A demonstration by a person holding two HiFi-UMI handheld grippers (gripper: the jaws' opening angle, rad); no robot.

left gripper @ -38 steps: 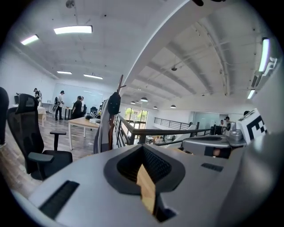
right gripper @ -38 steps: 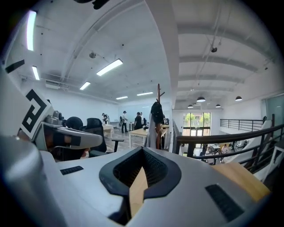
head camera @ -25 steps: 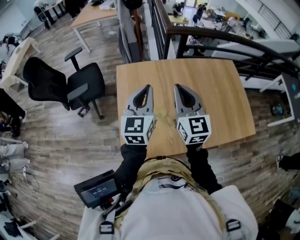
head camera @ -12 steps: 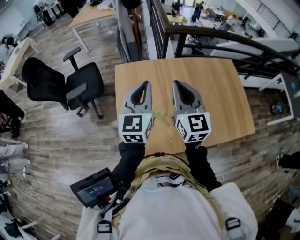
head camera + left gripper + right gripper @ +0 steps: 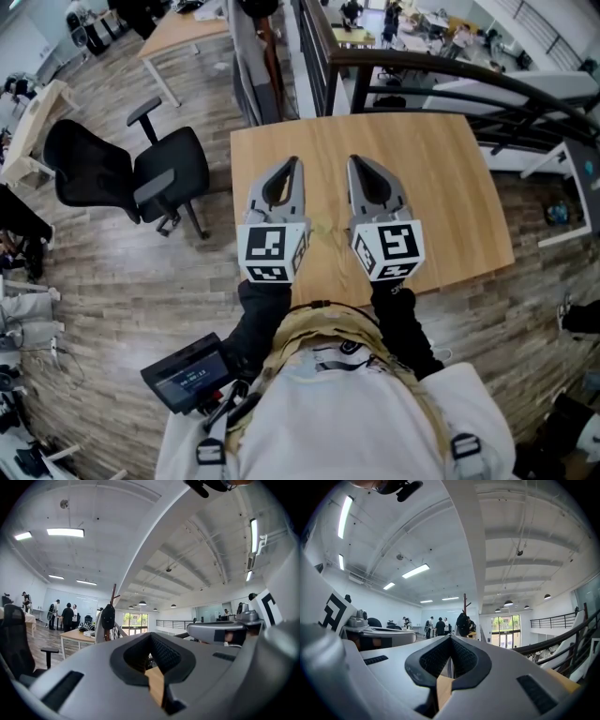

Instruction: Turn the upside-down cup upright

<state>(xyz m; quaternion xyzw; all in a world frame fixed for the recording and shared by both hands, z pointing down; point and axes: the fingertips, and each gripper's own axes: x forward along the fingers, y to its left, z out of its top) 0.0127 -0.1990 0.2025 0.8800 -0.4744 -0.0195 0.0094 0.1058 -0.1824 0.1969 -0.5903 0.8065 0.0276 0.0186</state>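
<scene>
The grey left gripper [image 5: 292,161] and grey right gripper [image 5: 354,159] bear black-and-white square-patterned marker cubes [image 5: 272,251]. The rectangular wooden bench [image 5: 441,178] is honey-tan, the padded office chair [image 5: 122,173] black.

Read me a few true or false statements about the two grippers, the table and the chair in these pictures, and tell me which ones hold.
1. The left gripper and the right gripper are both held over the wooden table. True.
2. An upside-down cup stands on the table between them. False: no cup shows anywhere on the table.
3. Both grippers are shut with nothing between their jaws. True.
4. A black office chair stands on the floor at the table's left in the head view. True.
5. The right gripper rests on the chair's seat. False: it is over the table, beside the left gripper.
6. The grippers point at each other with tips touching. False: they point away from the person, side by side and apart.
</scene>
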